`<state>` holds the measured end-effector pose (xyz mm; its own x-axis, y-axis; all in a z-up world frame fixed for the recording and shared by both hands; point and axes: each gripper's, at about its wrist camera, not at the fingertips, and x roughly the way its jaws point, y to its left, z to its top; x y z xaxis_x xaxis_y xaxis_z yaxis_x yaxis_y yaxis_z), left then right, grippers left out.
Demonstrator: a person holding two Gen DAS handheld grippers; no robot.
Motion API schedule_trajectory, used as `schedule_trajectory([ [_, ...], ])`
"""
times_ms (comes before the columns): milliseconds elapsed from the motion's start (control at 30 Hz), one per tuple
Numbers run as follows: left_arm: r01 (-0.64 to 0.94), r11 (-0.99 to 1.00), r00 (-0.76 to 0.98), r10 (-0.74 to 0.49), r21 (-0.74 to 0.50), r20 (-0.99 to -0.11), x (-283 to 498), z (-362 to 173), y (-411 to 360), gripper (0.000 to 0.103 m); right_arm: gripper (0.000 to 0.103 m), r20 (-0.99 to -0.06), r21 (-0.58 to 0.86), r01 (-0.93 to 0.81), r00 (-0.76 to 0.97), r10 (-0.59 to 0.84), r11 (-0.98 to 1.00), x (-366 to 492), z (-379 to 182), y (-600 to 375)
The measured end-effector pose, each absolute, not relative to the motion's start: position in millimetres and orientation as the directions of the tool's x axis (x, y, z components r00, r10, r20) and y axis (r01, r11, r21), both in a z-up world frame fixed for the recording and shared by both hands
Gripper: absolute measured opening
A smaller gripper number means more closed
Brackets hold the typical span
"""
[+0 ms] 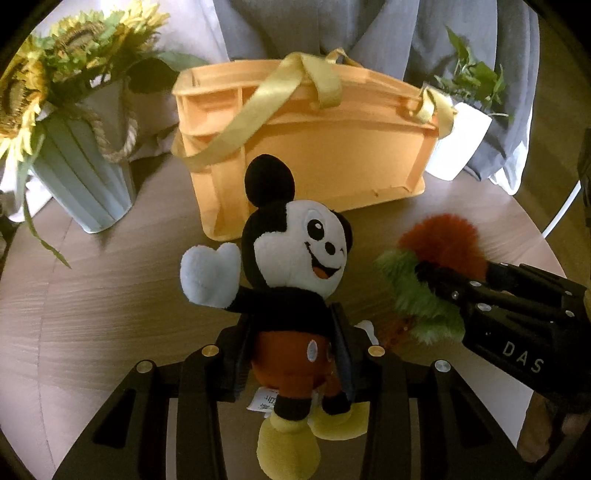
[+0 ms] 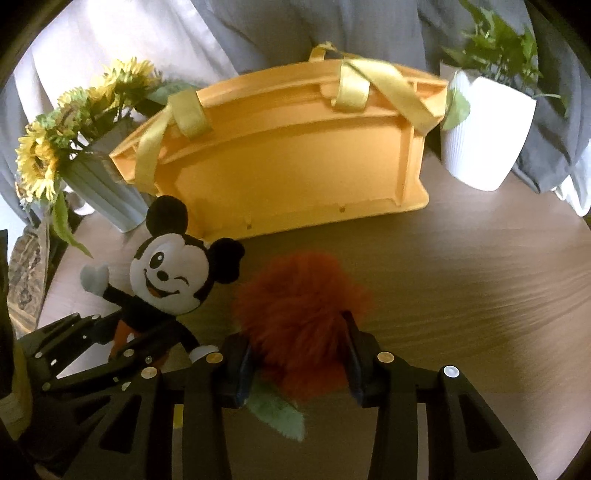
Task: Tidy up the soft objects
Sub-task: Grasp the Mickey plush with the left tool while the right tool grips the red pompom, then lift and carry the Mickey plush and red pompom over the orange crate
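The basket (image 2: 280,155) stands on the table (image 2: 461,277) between vase (image 2: 107,192) and plant pot (image 2: 484,136).

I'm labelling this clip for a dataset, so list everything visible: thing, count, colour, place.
Mouse plush: one, black, white, red shorts, yellow feet; held at the waist, in front of the basket.
Fuzzy plush: one, red-orange with green part; held, right of the mouse plush.
Basket: one, orange with yellow ribbon handles; back middle of the table.
Sunflower vase: one, pale blue-green, yellow flowers, rope handle; left of the basket.
Potted plant: one, white pot, green leaves; right of the basket.
Table: one, brown wood grain.
Curtain: grey, behind the table.
Left gripper: black, shut on the mouse plush.
Right gripper: black, shut on the fuzzy plush.
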<state>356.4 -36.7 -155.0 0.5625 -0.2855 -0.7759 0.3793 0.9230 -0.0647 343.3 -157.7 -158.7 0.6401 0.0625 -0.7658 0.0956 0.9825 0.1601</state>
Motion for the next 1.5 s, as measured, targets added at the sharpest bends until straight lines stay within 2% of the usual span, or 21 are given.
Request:
schedule_trajectory([
  [567, 0.370, 0.927, 0.680, -0.312, -0.057, -0.664, 331, -102, -32, 0.038, 0.041, -0.676, 0.156, 0.073, 0.735, 0.053, 0.985, 318, -108, -158],
  [1500, 0.372, 0.927, 0.815, -0.352, -0.050, -0.459, 335, -19, -22, 0.038, 0.041, -0.454, 0.150, 0.053, 0.891, 0.021, 0.987, 315, -23, -159],
])
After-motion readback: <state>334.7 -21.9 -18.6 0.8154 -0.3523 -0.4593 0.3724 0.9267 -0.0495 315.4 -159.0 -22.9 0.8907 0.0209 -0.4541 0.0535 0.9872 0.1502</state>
